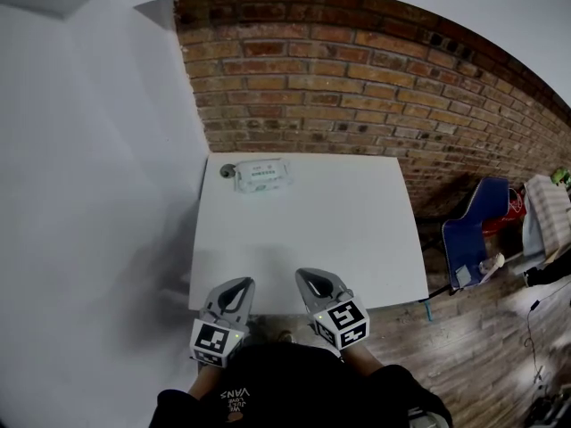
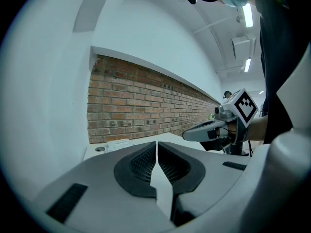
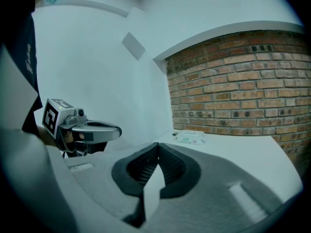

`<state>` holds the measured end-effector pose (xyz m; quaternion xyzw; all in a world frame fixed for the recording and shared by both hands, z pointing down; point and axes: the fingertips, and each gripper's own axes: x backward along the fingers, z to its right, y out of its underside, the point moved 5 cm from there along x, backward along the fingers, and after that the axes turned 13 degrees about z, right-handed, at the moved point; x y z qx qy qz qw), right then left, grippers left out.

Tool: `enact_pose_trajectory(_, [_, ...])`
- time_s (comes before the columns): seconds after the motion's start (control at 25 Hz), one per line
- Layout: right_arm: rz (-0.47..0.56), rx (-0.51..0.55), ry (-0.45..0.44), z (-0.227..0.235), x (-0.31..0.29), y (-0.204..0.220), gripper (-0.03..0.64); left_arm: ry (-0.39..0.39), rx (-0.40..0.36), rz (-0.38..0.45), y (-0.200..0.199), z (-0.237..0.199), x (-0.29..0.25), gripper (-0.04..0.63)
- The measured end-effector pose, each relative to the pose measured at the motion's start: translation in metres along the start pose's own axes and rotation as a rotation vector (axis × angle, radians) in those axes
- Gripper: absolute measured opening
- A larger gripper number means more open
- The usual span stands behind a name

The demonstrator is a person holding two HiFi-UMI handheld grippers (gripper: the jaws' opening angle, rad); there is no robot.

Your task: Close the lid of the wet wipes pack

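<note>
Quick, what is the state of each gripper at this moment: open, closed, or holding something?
Left gripper: closed, jaws together, holding nothing.
Right gripper: closed, jaws together, holding nothing.

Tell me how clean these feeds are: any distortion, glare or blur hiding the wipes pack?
Head view: fisheye bows the brick wall; the wet wipes pack is small but sharp, no glare on the table. Left gripper view: black vignette corners, bright ceiling lights top right, pack tiny past the left claw. Right gripper view: bluish cast, pack's print unreadable.
</note>
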<state>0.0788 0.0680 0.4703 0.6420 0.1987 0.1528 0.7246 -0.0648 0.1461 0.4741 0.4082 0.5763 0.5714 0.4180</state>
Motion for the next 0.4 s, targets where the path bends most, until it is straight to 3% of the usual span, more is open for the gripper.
enact_pose_trajectory(0.4, [0.023,0.009,-0.011,0.0017,-0.0046,-0.0023,-0.003,0.002,-0.004,-0.001,-0.0014,-0.0004,-0.0028,0.023])
